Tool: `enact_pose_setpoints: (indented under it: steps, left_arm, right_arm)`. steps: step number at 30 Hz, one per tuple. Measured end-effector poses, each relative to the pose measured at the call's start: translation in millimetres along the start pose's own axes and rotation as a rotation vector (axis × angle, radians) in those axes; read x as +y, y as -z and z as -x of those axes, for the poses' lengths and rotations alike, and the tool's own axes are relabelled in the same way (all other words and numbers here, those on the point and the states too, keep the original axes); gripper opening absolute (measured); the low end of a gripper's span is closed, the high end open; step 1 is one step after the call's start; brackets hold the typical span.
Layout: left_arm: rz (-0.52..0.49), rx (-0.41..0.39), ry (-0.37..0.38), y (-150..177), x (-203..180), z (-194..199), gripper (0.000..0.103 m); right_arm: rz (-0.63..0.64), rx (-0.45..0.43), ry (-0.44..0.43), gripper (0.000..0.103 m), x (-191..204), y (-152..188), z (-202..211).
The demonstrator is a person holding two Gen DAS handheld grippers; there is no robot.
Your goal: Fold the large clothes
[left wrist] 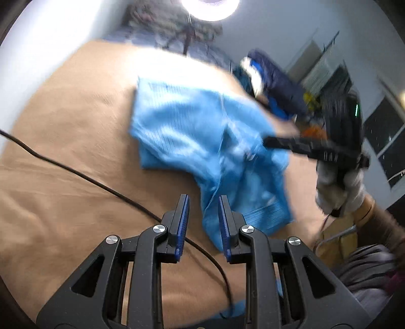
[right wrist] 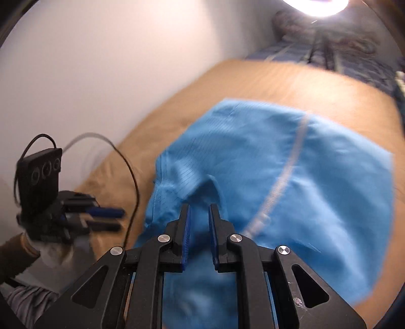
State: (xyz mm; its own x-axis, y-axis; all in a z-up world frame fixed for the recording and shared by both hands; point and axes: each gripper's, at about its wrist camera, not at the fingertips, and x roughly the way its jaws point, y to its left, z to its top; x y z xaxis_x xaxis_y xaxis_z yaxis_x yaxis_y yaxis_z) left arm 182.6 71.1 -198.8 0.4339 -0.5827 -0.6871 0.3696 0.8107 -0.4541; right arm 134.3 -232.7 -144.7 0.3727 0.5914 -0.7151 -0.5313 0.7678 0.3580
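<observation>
Hands, two, yours, each gloved in white and wrapped round a black gripper handle. Your left gripper point(left wrist: 203, 202) points down over the near edge of the tan bed point(left wrist: 63, 157); its blue-padded fingers point(left wrist: 183, 210) stand a little apart with only air between them, the hem of the blue garment point(left wrist: 192, 126) lying under and just beyond the right finger. Whether that finger brushes the cloth cannot be told.

Your right gripper point(right wrist: 200, 212) tilts down over the near part of the same garment point(right wrist: 303, 177). Its fingers point(right wrist: 186, 220) leave a narrow gap, blue cloth showing through it; whether cloth is pinched there or merely lies below cannot be told. From the left camera, this gripper point(left wrist: 268, 141) reaches in from the right, tips at the garment's right edge, badly smeared.

Garment: spread mid-bed, partly rumpled, a pale zip strip point(right wrist: 286, 174) running across it.

Black cable point(left wrist: 76, 172): trails across the bed from the left to the left gripper.

Far end: bright lamp point(left wrist: 210, 7) washes out detail; a dark heap point(left wrist: 172, 22) beyond the bed is too blurred to name. Clutter at far right is unreadable.
</observation>
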Motion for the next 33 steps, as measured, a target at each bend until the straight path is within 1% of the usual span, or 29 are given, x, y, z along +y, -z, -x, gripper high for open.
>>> enact_pose_setpoints:
  steps: [1,3,4,6,7,9,10,11,12,13,16,17,18,19,20,21,22,24,26,29,31,33]
  left_arm:
    - [0.005,-0.034,0.0,-3,-2,22,0.024]
    - [0.012,-0.086,-0.005,-7,-7,57,0.038]
    - [0.015,-0.116,-0.01,-10,-10,78,0.039]
    - [0.025,-0.165,-0.022,-14,-16,118,0.039]
    - [0.034,-0.179,-0.028,-15,-19,133,0.039]
    - [0.051,-0.205,-0.037,-18,-24,166,0.041]
    - [0.056,-0.213,-0.047,-19,-26,176,0.043]
    - [0.06,-0.226,-0.058,-19,-28,188,0.048]
    - [0.065,-0.232,-0.056,-18,-29,193,0.054]
    - [0.075,-0.237,-0.042,-17,-28,195,0.056]
    - [0.101,-0.214,-0.033,-11,-22,176,0.056]
    - [0.114,-0.199,-0.019,-7,-18,162,0.056]
    - [0.12,-0.182,-0.004,-4,-15,146,0.056]
    - [0.126,-0.167,0.003,-1,-13,132,0.056]
    - [0.133,-0.146,0.023,1,-10,112,0.056]
    - [0.135,-0.129,0.034,3,-10,100,0.056]
    - [0.141,-0.104,0.05,5,-8,77,0.056]
    - [0.139,-0.079,0.059,10,-8,48,0.055]
    - [0.147,-0.046,0.069,14,-7,15,0.055]
    - [0.136,-0.023,0.079,17,-10,-17,0.055]
    - [0.131,0.0,0.076,18,-11,-34,0.055]
    - [0.135,0.035,0.049,19,-9,-50,0.055]
  right_arm:
    - [-0.016,-0.017,0.006,0.013,-3,6,14]
    - [-0.056,-0.048,0.029,0.014,-9,20,47]
    - [-0.071,-0.063,0.04,0.016,-12,27,64]
    - [-0.095,-0.106,0.071,0.03,-16,37,101]
    - [-0.105,-0.127,0.086,0.033,-16,42,117]
    - [-0.121,-0.158,0.098,0.034,-13,52,151]
    - [-0.126,-0.163,0.107,0.034,-7,53,159]
    - [-0.126,-0.167,0.125,0.034,-1,57,173]
    - [-0.122,-0.168,0.134,0.034,1,59,178]
    - [-0.117,-0.169,0.136,0.035,5,61,182]
    - [-0.093,-0.166,0.129,0.035,13,66,170]
    - [-0.083,-0.16,0.123,0.035,14,65,158]
    - [-0.082,-0.155,0.114,0.035,10,67,160]
    - [-0.083,-0.145,0.103,0.034,10,65,146]
    - [-0.08,-0.139,0.094,0.033,9,65,134]
    - [-0.071,-0.132,0.088,0.025,8,62,120]
    - [-0.069,-0.123,0.084,0.022,7,61,111]
    - [-0.069,-0.103,0.079,0.022,3,52,82]
    - [-0.068,-0.093,0.097,0.022,-2,44,59]
    - [-0.067,-0.063,0.136,0.022,-14,32,27]
    - [-0.067,-0.032,0.185,0.022,-26,29,8]
    - [-0.107,0.008,0.243,0.022,-41,31,-5]
